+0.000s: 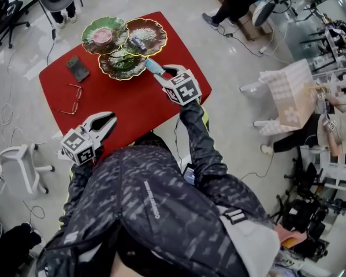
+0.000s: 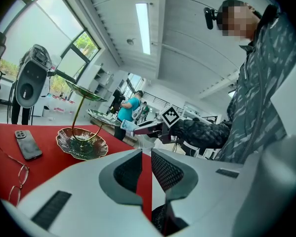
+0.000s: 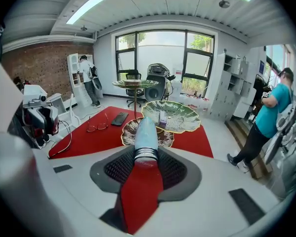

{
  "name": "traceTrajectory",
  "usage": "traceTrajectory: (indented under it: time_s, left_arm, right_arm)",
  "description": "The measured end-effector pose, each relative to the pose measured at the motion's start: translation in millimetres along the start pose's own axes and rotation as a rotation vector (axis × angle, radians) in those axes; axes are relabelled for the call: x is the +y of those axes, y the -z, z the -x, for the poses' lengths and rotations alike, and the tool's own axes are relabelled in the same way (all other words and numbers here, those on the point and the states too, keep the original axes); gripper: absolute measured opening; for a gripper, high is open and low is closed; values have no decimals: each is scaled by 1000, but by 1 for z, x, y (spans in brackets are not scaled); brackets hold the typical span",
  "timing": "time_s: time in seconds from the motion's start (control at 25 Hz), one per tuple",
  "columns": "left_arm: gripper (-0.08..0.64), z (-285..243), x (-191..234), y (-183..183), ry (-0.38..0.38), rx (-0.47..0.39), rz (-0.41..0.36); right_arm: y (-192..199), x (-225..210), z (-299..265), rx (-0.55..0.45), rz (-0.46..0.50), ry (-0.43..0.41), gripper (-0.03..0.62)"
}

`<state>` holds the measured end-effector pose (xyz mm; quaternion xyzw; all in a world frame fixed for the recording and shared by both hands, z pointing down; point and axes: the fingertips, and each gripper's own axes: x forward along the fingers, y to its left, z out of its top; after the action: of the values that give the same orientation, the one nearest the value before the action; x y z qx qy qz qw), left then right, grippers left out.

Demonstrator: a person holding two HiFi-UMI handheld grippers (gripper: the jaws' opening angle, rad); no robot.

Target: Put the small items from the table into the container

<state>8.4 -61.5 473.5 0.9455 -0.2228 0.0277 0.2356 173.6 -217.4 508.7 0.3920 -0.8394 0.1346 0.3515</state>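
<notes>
1. Head view: the right claw (image 1: 163, 72) pinches a pale blue tube (image 1: 153, 66) above the red worktop (image 1: 138, 105), at 4 o'clock of the tiered dish stand (image 1: 122, 78). A phone (image 1: 78, 68) and glasses (image 1: 73, 100) lie toward 9 o'clock.
2. Left gripper view: the left claw (image 2: 147, 156) is pressed almost together and holds nothing.
3. Right gripper view: the tube points to 12 o'clock, toward the dishes. This looks like the carrying step. Next, the tube needs centring over a dish before the claw spreads.
</notes>
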Motion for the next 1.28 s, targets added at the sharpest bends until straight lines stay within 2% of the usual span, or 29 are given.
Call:
traceTrajectory:
  time_s: [0.32, 0.72, 1.0, 1.28]
  left_arm:
    - [55, 6, 9, -5, -30, -22, 9]
    - [55, 18, 22, -6, -88, -43, 27]
    - [55, 34, 33, 0, -159, -48, 70]
    - [55, 39, 43, 5, -193, -30, 96]
  right_arm:
    - [-43, -17, -7, -33, 55, 16, 153]
    - [-89, -51, -29, -23, 118, 56, 153]
    - [-94, -76, -64, 50, 148, 85, 153]
    - [-89, -93, -96, 80, 141, 85, 153]
